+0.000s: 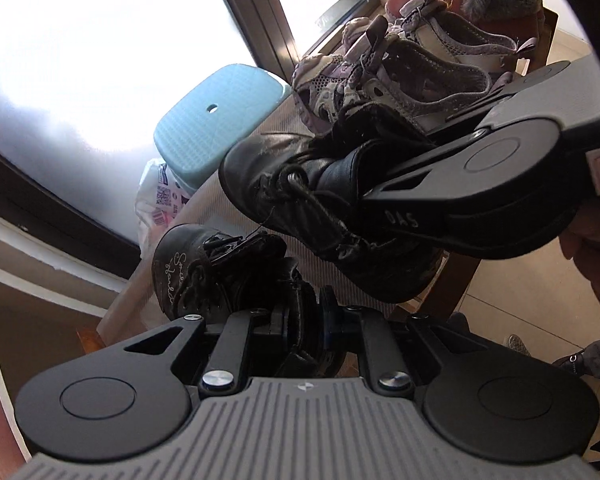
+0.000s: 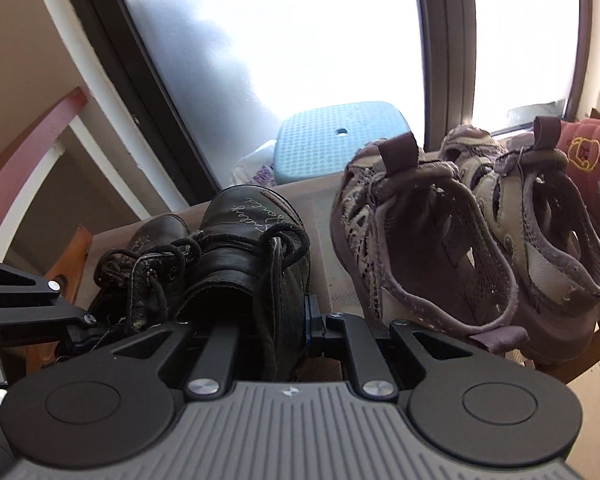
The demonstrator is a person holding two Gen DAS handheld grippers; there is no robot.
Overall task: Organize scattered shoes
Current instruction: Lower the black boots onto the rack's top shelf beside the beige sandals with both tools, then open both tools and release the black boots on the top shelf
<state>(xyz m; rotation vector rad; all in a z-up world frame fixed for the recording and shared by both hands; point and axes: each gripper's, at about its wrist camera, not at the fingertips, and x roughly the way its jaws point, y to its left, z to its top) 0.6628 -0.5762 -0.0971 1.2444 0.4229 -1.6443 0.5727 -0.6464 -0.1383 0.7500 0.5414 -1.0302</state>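
Observation:
My left gripper [image 1: 304, 316] is shut on the collar of a black lace-up boot [image 1: 204, 272] with pale cursive writing on its toe. The boot's toe points away from me, over a beige ribbed surface [image 1: 236, 200]. My right gripper [image 1: 354, 180] comes in from the right, shut on the collar of the matching black boot [image 1: 276, 184], which hangs tilted just above the first. In the right wrist view the right gripper [image 2: 296, 320] pinches that boot [image 2: 244, 232], the other boot [image 2: 152, 240] sits to its left, and the left gripper [image 2: 82, 326] shows at the left edge.
Two lilac-grey mesh sandals [image 2: 420, 248] stand side by side to the right on the same surface, with a red fur-trimmed boot [image 2: 584, 148] beyond them. Behind the surface are a light blue stool [image 1: 216, 120], a plastic bag [image 1: 160, 204] and a bright window. A hand [image 1: 596, 256] holds the right gripper.

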